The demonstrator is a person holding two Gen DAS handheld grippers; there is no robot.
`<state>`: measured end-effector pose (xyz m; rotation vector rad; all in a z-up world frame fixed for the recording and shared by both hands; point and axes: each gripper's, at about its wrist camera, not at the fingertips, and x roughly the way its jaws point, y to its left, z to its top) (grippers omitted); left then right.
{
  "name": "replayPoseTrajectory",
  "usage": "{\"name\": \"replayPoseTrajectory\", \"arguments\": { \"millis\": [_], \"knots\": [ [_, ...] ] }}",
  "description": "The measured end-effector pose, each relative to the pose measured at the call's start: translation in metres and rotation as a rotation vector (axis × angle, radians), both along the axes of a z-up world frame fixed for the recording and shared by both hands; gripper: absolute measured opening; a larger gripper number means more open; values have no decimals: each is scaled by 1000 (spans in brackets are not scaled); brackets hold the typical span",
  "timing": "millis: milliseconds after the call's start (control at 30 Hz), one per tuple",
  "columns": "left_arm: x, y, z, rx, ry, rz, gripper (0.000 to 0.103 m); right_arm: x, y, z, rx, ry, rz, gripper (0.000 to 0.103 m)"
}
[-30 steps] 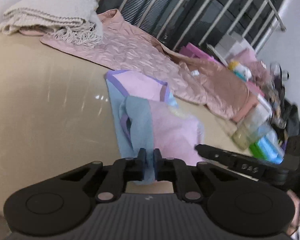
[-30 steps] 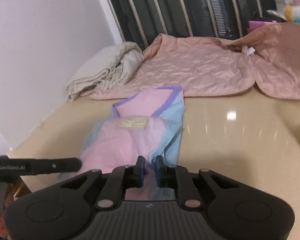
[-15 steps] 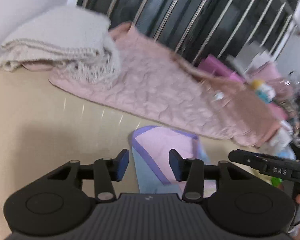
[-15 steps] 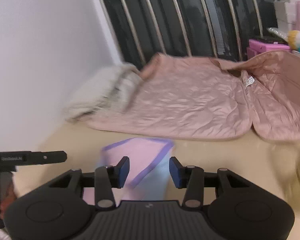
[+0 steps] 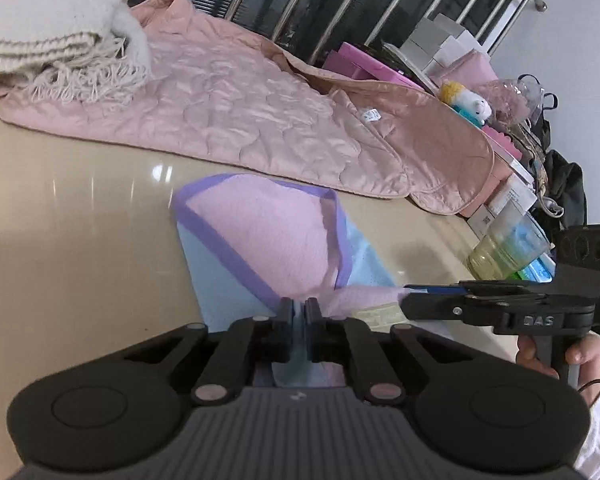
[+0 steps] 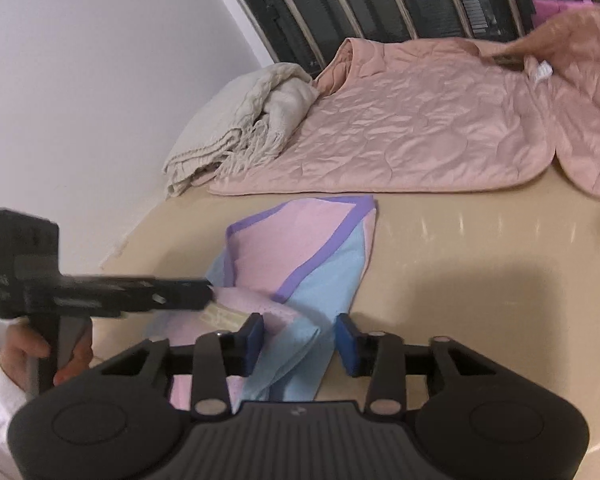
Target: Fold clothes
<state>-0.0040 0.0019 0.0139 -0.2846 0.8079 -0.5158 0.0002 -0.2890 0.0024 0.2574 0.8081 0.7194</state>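
A small pink and light-blue garment point(image 5: 260, 232) with purple trim lies partly folded on the glossy beige table point(image 5: 80, 220). My left gripper point(image 5: 299, 312) is shut on a light-blue fold at the garment's near edge. In the right wrist view the same garment point(image 6: 292, 240) runs toward me, and my right gripper point(image 6: 298, 332) stands open with a bunched blue fold between its fingers. Each gripper shows from the side in the other's view: the right gripper point(image 5: 432, 296) at the garment's near right corner, the left gripper point(image 6: 172, 292) at its near left, by a pale label.
A pink quilted jacket point(image 5: 260, 112) lies spread across the back of the table, with a cream fringed knit point(image 5: 52, 40) folded on its left end. Boxes, a plush toy point(image 5: 466, 102) and plastic containers point(image 5: 508, 248) crowd the right side. A metal railing point(image 6: 380, 0) stands behind.
Both grippers were shut on the garment a second ago, then opened and drew back. Now the left has shut on the blue fold; the right stays open around the fabric.
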Motion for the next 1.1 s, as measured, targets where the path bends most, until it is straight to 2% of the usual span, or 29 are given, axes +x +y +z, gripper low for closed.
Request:
{"name": "replayPoseTrajectory", "arguments": {
  "millis": [100,233,333,433,467,567,667,733,800,933,1033,1067,1100],
  "knots": [
    [-1,1,6,-21,-25,10,5,1,3,0,29,0,14,4],
    [-18,10,23,-88,-80,48,5,-4,3,10,46,-37,-7,4],
    [-27,13,26,-81,-99,62,5,-10,5,18,36,-68,2,5],
    [-27,11,15,-30,-55,104,5,-17,7,19,-1,-85,-12,20],
    [-29,12,11,-23,-48,114,5,-22,5,18,4,-82,-6,30],
    [-30,19,2,-51,-23,138,5,-35,0,12,17,-73,10,32],
    [-28,17,-2,-40,-27,145,5,-49,-4,6,30,-64,27,32],
    [-26,14,-4,-24,-31,143,6,-52,-3,-3,39,-36,30,29],
    [-26,9,-4,24,-49,143,6,-54,-1,-12,59,-7,22,4],
    [-28,10,-5,26,-52,160,6,-60,-10,-11,124,2,-26,4],
    [-29,8,-2,18,-71,150,7,-59,-20,-7,192,-5,-50,17],
    [-29,7,-2,23,-71,146,7,-52,-21,-7,221,10,-56,27],
    [-28,6,-2,28,-69,143,7,-42,-22,-7,255,33,-60,29]
  ]
}}
